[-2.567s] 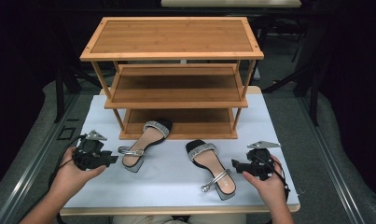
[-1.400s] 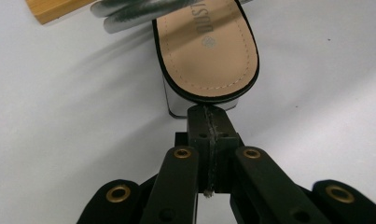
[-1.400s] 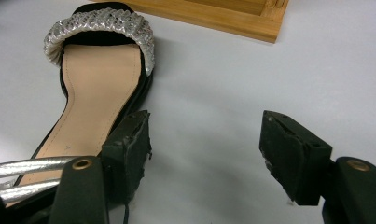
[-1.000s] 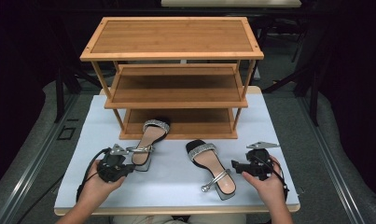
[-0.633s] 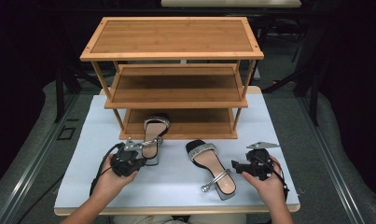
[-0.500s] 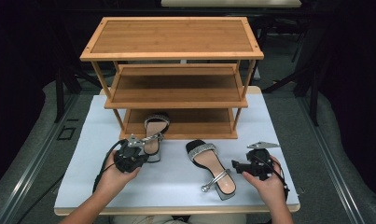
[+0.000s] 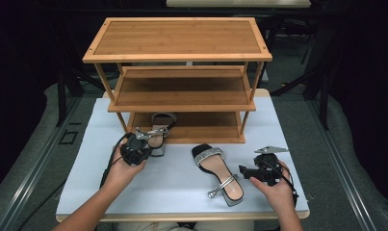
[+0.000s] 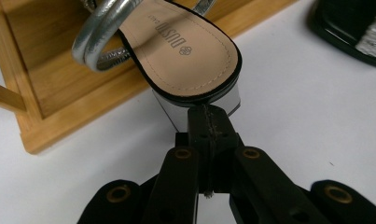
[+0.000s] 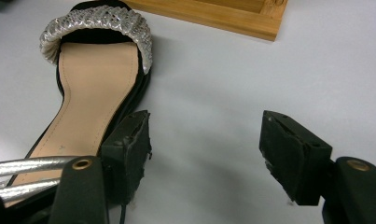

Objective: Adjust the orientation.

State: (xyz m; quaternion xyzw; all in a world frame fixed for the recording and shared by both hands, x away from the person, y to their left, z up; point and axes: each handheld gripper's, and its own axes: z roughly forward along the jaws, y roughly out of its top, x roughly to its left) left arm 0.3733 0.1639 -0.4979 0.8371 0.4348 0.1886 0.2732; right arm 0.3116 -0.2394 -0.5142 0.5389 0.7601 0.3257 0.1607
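Observation:
A silver-strapped sandal [image 7: 158,131] lies with its toe on the bottom shelf [image 7: 206,126] of a wooden rack and its block heel [image 8: 199,100] over the white table. My left gripper [image 7: 150,146] is shut, and its tips [image 8: 209,122] press against that heel with nothing between them. The matching sandal [image 7: 216,169] lies flat on the table, toe toward the rack. My right gripper [image 7: 243,171] stands open just right of its heel; in the right gripper view the sandal [image 9: 92,93] lies beside the left fingertip [image 9: 129,140].
The three-tier wooden rack [image 7: 182,91] stands at the back of the white table [image 7: 85,163]. Its base frame [image 8: 50,98] borders the left sandal, and a corner of it [image 9: 223,16] lies beyond the right one. The table's front edge is close to both hands.
My left gripper has moved right and toward the rack, pushing the left sandal ahead of it until its toe lay on the bottom shelf. The right gripper and its sandal have stayed put.

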